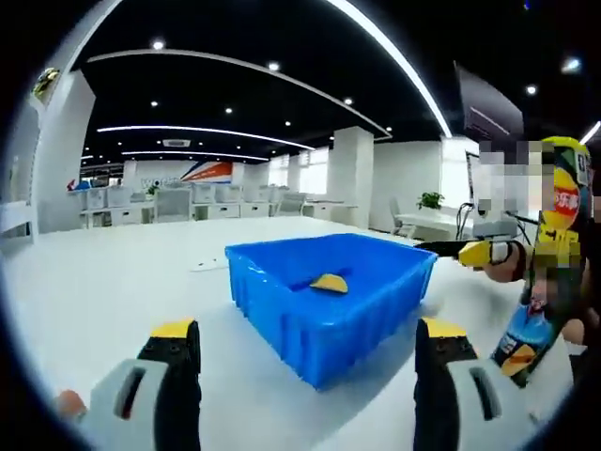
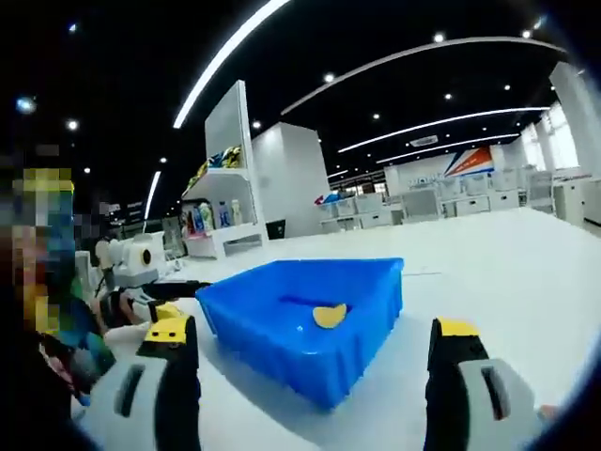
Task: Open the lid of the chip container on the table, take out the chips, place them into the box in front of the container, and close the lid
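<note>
A: One chip [image 1: 330,282] lies in the blue box [image 1: 282,310], near its middle. In the right gripper view the same chip [image 2: 330,316] sits on the floor of the box [image 2: 254,324].

B: And the chip container [image 1: 549,263]?

A: It stands upright at the right edge of the left gripper view, beside the box, partly hidden by a mosaic patch. Whether its lid is on, I cannot tell.

B: What are the tools doing?

A: The left gripper [image 1: 305,352] has its jaws spread wide with nothing between them, and they frame the box. The right gripper [image 2: 315,352] is likewise wide and empty. In the left gripper view the right gripper [image 1: 493,254] comes in from the right, close to the container.

B: What could go wrong from here?

A: The container is tall and narrow, so I judge that a sideways nudge from a jaw could topple it across the white table [image 1: 122,282]. A chip is brittle, too: squeezed hard, it would likely crack.
</note>
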The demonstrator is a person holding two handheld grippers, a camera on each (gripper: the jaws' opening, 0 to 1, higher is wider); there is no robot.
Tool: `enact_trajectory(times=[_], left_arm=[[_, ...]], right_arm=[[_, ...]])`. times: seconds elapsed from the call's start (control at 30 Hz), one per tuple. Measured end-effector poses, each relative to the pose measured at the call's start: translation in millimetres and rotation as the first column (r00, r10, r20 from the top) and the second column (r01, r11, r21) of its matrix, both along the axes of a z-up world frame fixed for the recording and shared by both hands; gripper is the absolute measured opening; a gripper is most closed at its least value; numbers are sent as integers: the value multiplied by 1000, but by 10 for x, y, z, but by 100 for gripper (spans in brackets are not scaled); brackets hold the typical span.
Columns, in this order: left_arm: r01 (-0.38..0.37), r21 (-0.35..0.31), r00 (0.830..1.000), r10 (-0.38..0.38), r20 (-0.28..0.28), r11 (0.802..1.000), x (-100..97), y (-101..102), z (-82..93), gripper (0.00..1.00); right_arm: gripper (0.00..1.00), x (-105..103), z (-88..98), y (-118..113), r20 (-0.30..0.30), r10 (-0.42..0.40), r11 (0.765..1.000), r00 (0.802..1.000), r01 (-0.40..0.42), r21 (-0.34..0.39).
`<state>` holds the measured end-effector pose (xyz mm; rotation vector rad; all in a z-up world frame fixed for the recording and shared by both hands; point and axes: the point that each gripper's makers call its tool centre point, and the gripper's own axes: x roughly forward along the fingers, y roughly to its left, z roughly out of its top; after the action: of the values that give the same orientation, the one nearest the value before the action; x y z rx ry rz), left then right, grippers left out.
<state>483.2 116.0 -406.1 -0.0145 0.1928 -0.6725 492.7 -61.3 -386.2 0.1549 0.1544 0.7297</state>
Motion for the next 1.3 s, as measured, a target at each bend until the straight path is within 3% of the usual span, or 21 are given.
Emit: enact_trajectory(times=[0.1, 0.37, 0.73, 0.87, 0.97, 1.3], left_arm=[[6, -4, 1000, -6, 0, 1000, 3, -46, -71, 95], [-6, -8, 1000, 6, 4, 1000, 22, -25, -63, 95], [-1, -21, 1000, 1, 0, 1000, 16, -81, -47, 95], [-1, -24, 1000, 1, 4, 1000, 13, -99, -36, 95], [0, -13, 1000, 0, 19, 1000, -3, -132, -33, 95], [4, -22, 1000, -3, 22, 1000, 4, -131, -23, 86]], right_arm=[[97, 3, -67, 49, 2, 4, 1000, 1000, -4, -15], [97, 28, -165, 25, -12, -7, 999, 1000, 7, -41], [97, 20, -141, 75, -4, -10, 1000, 1000, 10, -25], [90, 19, -150, 69, -23, -14, 1000, 1000, 14, -10], [80, 0, -187, 72, -48, -10, 1000, 999, 10, -9], [71, 1, -205, 106, -41, -13, 999, 999, 12, -30]])
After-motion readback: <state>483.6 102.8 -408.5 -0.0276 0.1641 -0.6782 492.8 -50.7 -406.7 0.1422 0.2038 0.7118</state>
